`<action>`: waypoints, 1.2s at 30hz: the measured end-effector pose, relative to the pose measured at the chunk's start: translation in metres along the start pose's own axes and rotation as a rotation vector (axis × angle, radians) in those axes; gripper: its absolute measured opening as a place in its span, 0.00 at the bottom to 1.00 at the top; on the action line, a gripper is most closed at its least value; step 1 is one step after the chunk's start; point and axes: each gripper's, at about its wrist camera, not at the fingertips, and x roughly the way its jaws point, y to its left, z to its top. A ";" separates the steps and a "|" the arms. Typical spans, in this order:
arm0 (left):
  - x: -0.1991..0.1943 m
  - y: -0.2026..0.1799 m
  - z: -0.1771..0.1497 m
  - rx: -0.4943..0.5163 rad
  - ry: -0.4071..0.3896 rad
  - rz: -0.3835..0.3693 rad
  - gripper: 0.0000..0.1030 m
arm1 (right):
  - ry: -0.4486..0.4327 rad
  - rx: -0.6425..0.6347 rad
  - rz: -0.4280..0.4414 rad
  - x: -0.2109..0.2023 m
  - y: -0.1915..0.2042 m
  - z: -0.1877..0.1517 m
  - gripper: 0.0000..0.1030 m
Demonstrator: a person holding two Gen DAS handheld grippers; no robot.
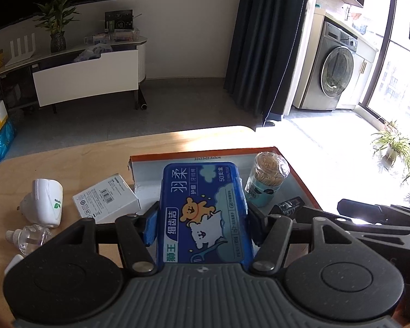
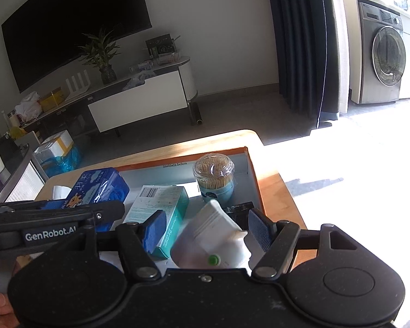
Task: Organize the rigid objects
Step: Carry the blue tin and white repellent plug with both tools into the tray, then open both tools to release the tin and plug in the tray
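Note:
A blue dental-floss box [image 1: 202, 207] with cartoon bears is clamped between the blue pads [image 1: 150, 227] of my left gripper [image 1: 202, 213], held over the near left part of an orange-rimmed cardboard tray [image 1: 205, 154]. The right wrist view shows the same floss box [image 2: 98, 186] at the tray's [image 2: 255, 180] left side. My right gripper [image 2: 207, 218] hangs over the tray with a blurred white plug-in device [image 2: 213, 237] between its jaws. The device lies against the right pad, while the left pad [image 2: 155, 229] stands apart from it. A teal carton [image 2: 161, 205] lies underneath.
A toothpick jar [image 1: 268, 177] and a small black object [image 1: 289, 205] sit in the tray's far right. On the wooden table [image 1: 68, 158] left of the tray lie a white plug-in device [image 1: 45, 202], a white carton [image 1: 106, 199] and a clear bottle [image 1: 32, 236].

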 end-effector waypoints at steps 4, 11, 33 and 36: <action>0.009 -0.002 0.007 0.003 0.005 -0.011 0.61 | -0.024 0.005 -0.014 -0.005 -0.005 0.002 0.79; 0.029 -0.010 0.022 -0.010 0.014 -0.064 0.70 | -0.053 0.018 -0.027 -0.014 -0.012 0.003 0.79; -0.042 0.035 -0.001 -0.067 0.025 0.139 0.92 | -0.042 -0.067 0.063 -0.017 0.041 0.003 0.84; -0.050 0.045 -0.008 -0.093 0.025 0.154 0.92 | -0.036 -0.080 0.079 -0.015 0.050 0.004 0.84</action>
